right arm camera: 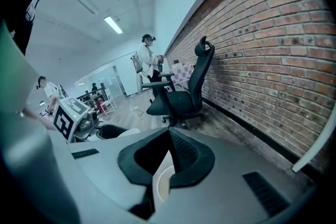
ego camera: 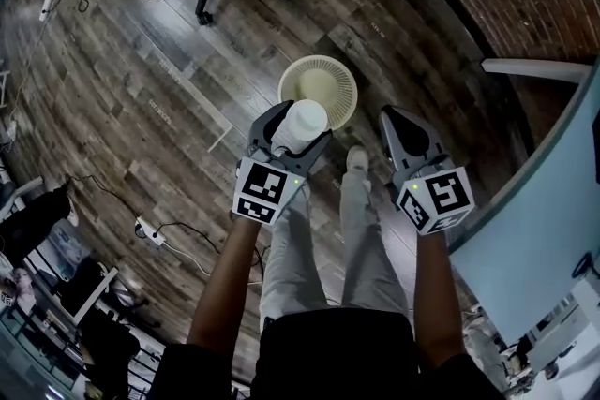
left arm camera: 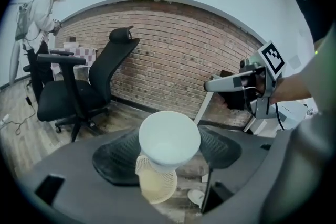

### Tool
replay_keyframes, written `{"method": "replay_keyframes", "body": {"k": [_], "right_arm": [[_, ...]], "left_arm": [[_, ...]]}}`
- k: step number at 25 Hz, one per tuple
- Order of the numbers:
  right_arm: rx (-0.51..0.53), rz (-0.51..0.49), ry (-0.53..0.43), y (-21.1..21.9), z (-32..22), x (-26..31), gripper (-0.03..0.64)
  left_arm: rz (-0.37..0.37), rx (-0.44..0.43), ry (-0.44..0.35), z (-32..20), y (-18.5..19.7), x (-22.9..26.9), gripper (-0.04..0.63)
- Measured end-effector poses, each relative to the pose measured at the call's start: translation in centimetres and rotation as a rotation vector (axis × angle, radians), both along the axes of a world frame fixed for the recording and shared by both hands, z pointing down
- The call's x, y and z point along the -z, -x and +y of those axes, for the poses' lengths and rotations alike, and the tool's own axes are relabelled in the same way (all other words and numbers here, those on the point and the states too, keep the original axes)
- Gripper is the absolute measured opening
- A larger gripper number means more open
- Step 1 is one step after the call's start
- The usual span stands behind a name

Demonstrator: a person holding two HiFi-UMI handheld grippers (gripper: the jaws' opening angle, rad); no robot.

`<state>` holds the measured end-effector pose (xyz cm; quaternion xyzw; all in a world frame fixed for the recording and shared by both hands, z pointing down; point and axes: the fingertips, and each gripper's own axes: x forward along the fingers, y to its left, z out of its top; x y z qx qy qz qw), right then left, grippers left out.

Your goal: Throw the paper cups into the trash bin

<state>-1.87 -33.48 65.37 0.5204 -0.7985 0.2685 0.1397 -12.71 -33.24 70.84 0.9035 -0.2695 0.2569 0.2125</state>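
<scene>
fingers (left arm camera: 113, 162) of left gripper (ego camera: 298, 122) clasp paper cup (left arm camera: 169, 139) over trash bin (ego camera: 342, 80) rim, right gripper (ego camera: 387, 115) closed empty

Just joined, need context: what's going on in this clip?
A person standing on the wooden floor works a gripper in each hand. The left gripper has its fingers closed on a white paper cup and holds it over the near side of the cream mesh trash bin, which stands on the floor. The right gripper is alongside, fingers together and empty. The cup is not yet in the bin.
</scene>
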Motion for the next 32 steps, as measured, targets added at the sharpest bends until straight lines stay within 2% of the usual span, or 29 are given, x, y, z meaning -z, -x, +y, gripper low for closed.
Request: {"method": "replay_keyframes", "body": {"k": [13,20,32], "right_arm": [[-0.009,0.029,0.078,0.5,-0.6,-9.9,0.005],[-0.026,0.028,0.113,0.7,-0.4,-14.6,0.005],[0.019,0.058,0.151,1.1,-0.5,-19.5,0.005]], "left_arm": [[0.016,0.054,0.069,-0.1,-1.0,-10.5,0.354],[0.005,0.035,0.088,0.4,-1.3,-14.6,0.354],[-0.089,-0.037,0.063,0.5,-1.2,-21.7,0.354]]}}
